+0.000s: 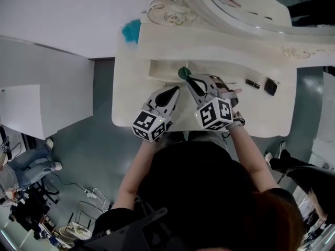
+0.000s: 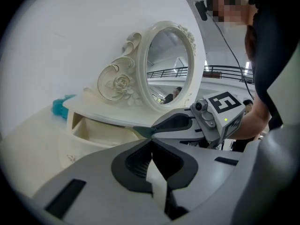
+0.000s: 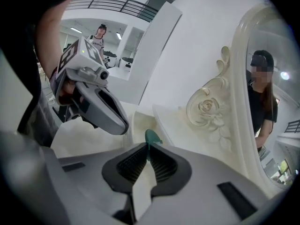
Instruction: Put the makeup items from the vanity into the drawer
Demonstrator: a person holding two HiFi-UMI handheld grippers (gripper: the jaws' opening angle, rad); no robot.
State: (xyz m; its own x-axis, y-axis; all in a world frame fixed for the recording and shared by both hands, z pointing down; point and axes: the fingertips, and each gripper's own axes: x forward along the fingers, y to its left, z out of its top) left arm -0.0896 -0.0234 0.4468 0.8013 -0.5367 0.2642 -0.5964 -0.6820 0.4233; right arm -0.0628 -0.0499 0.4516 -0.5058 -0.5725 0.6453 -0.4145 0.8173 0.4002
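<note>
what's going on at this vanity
A person works two handheld claws at the cream vanity table. The right claw is shut on a small dark green piece by the open cream drawer. The left claw is shut and empty beside it. Two small black makeup items lie on the tabletop.

Two grippers point(image 1: 175, 90) point(image 1: 188, 79), two black makeup items point(image 1: 253, 83) point(image 1: 270, 87), one green piece point(image 1: 182, 72), one drawer point(image 1: 162, 71), one mirror point(image 2: 168, 64).

The vanity point(image 1: 261, 114) looks like smooth cream-painted wood with a soft sheen, and its mirror point(image 2: 168, 64) is glossy glass. The left gripper point(image 2: 152, 146) and right gripper point(image 3: 149, 149) have matt grey plastic shells with ribbed black pads point(image 3: 161, 167). The green item point(image 3: 152, 137) looks smooth and matt.
</note>
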